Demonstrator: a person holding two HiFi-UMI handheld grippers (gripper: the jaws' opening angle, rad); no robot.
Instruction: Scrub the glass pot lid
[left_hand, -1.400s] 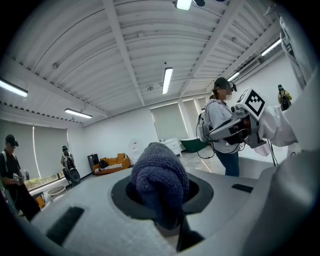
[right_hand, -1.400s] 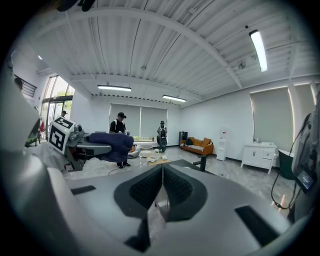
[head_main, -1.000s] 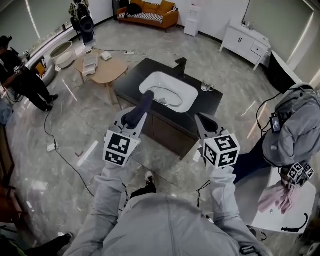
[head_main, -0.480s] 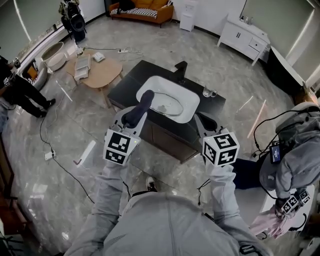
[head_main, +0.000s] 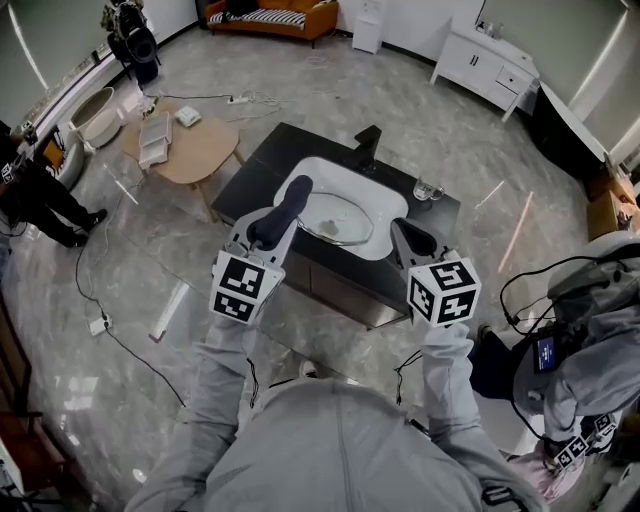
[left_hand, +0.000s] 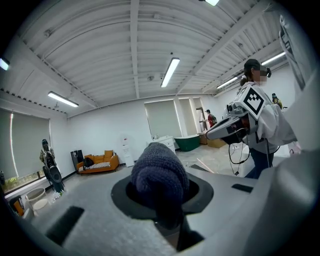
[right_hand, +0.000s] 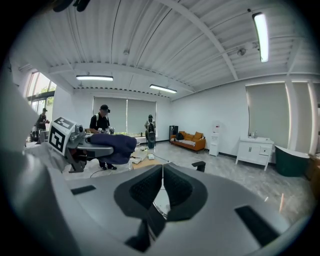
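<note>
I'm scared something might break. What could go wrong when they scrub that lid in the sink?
The clear glass pot lid lies loose in the white sink, and the right gripper is shut and empty, so the lid may slide when scrubbed. The dark blue knitted cloth sticks far out of the left gripper and might slip free. The small clear glasses on the counter could get knocked.

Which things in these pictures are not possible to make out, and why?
- Glass pot lid, head view: too small and clear to show dirt.
- Left hand-held gripper, left gripper view: its pads are covered by the dark knit cloth.
- Sink, left gripper view: hidden behind the gripper body.
- Small items by the tap, head view: too small to name.
</note>
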